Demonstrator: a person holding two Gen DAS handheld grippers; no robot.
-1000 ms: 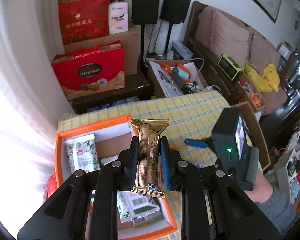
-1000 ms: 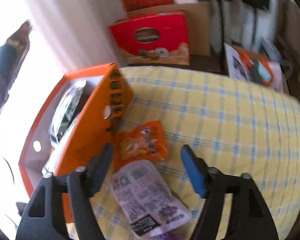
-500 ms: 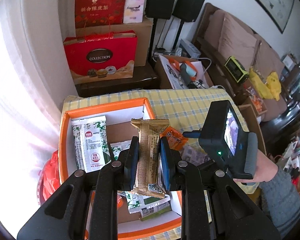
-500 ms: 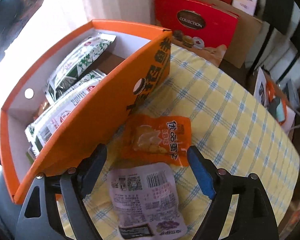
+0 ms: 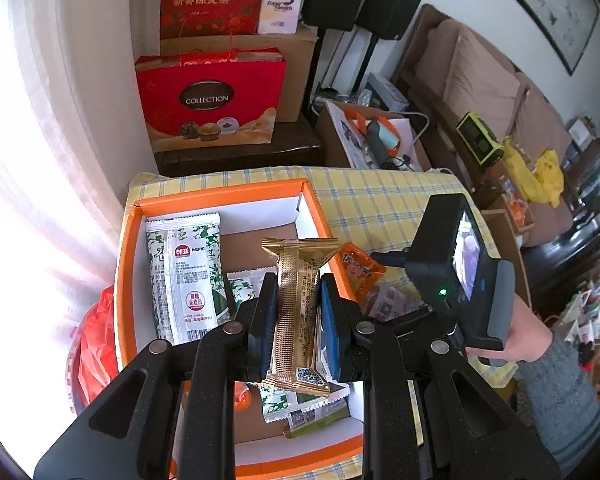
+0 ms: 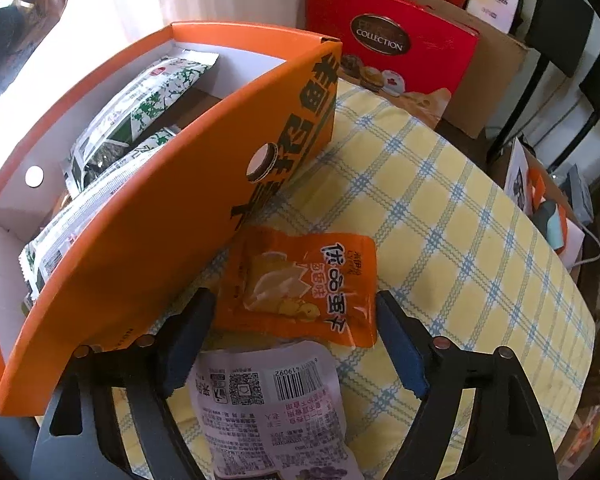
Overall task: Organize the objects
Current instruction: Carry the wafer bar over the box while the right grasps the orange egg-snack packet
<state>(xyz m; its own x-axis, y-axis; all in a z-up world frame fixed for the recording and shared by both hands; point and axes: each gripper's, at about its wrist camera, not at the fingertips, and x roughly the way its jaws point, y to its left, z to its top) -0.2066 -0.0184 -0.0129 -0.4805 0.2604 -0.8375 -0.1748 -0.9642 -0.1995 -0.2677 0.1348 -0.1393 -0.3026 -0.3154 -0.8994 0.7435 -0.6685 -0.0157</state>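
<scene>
Fingers: left gripper (image 5: 296,316) pinching gold bar (image 5: 296,312), lower over orange box (image 5: 126,280); right gripper (image 6: 294,344) spread, closing slightly around orange packet (image 6: 300,284).

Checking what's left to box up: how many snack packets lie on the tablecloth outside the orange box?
2: an orange packet against the box's wall, and a pale purple packet just nearer the camera. Others may be hidden.

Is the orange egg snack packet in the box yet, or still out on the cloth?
Out. The orange packet lies flat on the checked cloth beside the orange box, between the open right claw pads, not gripped.
</scene>
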